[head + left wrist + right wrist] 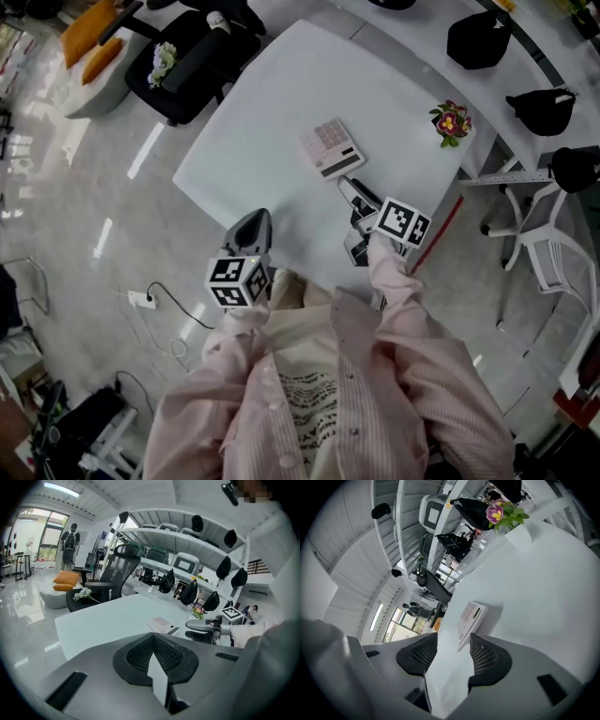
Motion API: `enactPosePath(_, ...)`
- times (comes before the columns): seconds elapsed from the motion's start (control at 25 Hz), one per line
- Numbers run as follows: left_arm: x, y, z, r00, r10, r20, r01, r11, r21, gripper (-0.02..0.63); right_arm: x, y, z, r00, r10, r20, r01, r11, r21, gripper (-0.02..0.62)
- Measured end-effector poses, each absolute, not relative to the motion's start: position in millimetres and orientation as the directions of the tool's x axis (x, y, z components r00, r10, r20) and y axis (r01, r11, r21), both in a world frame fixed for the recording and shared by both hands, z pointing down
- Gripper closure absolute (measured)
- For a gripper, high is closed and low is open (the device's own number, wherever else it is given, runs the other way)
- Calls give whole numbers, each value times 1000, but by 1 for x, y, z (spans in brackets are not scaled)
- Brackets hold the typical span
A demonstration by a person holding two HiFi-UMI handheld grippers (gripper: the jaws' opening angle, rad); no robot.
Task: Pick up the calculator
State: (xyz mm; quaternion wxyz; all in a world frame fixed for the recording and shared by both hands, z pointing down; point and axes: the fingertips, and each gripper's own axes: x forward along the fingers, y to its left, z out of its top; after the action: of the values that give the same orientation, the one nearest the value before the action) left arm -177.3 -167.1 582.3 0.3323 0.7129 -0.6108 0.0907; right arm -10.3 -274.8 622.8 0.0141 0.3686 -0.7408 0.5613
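The calculator (331, 147) lies flat, keys up, on the white counter (272, 103), towards its right half. A small flower pot (451, 122) stands further right, near the counter's right edge and well apart from the calculator.

Right claw (346, 184): positioned over the counter on the near side of the calculator, pointing at it. In the right gripper view the right claw (453, 652) is spread, with only bare counter between its pads (483, 656). The calculator (468, 619) sits just beyond the tips, in line with the gap. Contact cannot be confirmed.

Left claw (255, 219): positioned at the near edge of the counter, left of the right claw and well apart from the calculator. In the left gripper view the left claw (154, 649) is pressed together and pinches nothing.
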Motion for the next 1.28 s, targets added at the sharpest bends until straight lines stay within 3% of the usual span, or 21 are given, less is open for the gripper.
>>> enactPosePath(0.8,-181,-203,624,286,-750,597,-921,-42,388,606,-27,-314,687,-685,-530,500,-492,-169,-854,387)
enactPosePath(1.28,-178,-218,627,314,-738,598,-912,-58,407,606,-26,-320,696,-663,-516,543,-485,-258,-836,489)
